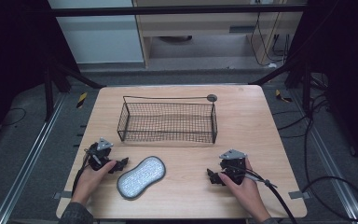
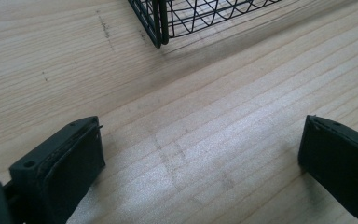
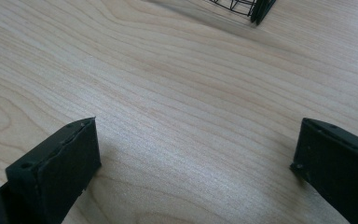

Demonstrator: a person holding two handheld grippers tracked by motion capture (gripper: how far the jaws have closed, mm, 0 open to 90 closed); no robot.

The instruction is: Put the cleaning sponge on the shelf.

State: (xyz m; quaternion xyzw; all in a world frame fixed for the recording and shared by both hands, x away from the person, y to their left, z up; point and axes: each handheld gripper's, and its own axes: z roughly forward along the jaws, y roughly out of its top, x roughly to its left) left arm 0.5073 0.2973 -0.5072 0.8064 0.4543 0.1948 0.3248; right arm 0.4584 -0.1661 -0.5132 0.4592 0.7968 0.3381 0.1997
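A black wire basket (image 1: 168,122) stands on the far half of the wooden table (image 1: 256,126). A grey-rimmed, whitish oblong pad (image 1: 141,177) lies flat near the front, left of centre. My left gripper (image 1: 120,164) rests on the table just left of the pad, held by a hand, its jaws wide apart over bare wood (image 2: 200,158). My right gripper (image 1: 213,177) rests at the front right, also open over bare wood (image 3: 196,154). A basket corner (image 2: 161,23) rises ahead in the left gripper view, and another corner (image 3: 256,9) sits at the top of the right gripper view.
A small round grey disc (image 1: 211,97) sits at the basket's far right corner. Cables (image 1: 279,196) trail from the right gripper over the table's front right edge. Black frame struts (image 1: 74,74) and a dark floor surround the table.
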